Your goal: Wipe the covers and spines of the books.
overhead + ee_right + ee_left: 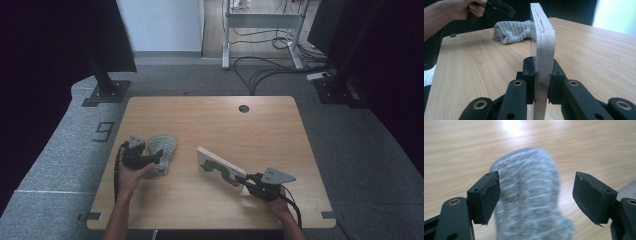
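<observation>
High view: the left gripper (159, 156) hovers over the near end of a grey sock (163, 150) lying on the counter (210, 120), forearm reaching in from below, jaws apart and touching nothing. The right gripper (243, 179), angled toward the left, is clamped on the edge of a board book (219, 168) held tilted above the counter.

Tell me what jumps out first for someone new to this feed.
The board book, stood on edge right of the table's middle and clamped in the right hand-held gripper. Then the grey sock lying at the table's left, with the left hand-held gripper open above it.
</observation>
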